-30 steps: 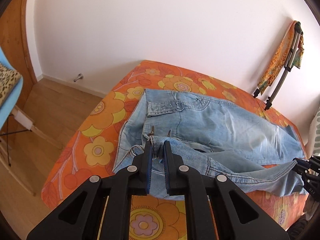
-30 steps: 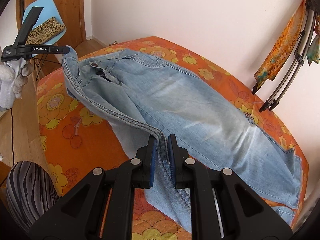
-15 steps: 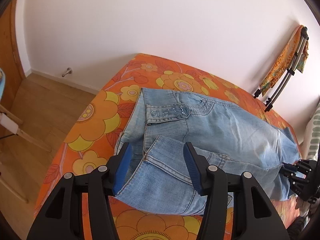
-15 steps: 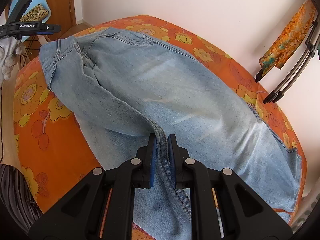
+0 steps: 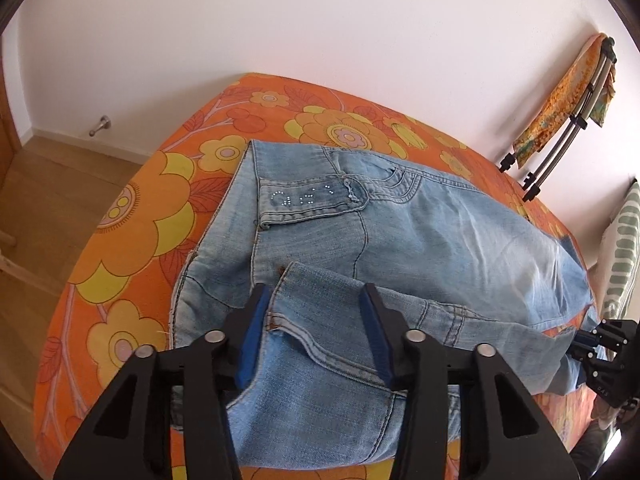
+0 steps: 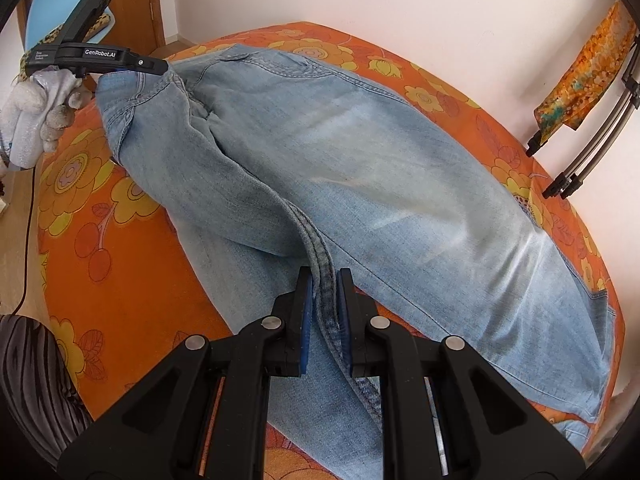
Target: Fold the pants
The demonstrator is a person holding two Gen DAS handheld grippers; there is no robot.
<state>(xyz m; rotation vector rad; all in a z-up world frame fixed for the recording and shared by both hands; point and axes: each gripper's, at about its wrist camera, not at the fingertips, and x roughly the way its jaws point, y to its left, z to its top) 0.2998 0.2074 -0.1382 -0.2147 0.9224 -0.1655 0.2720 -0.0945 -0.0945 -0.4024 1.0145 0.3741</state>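
Orange floral bedcover (image 5: 132, 248) under jeans (image 5: 440, 248), rack (image 5: 568, 128) beyond

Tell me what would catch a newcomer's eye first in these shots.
Light blue jeans sprawl lengthwise across a loud orange flowered bedspread, filling most of both views. The right gripper is clamped on a thick seam near the front, while the left gripper stands open over the waistband end. An orange cloth on a rack leans against the white wall.

Orange floral bedspread (image 5: 132, 216) covers the bed. White wall (image 5: 320, 24) behind it — a folded drying rack (image 5: 568, 120) leans there, draped with an orange patterned cloth (image 6: 588, 56). Wood floor (image 5: 36, 208) beside the bed; metal doorstop (image 5: 100, 126) at the baseboard. Striped pillow (image 5: 624, 248) at the edge.
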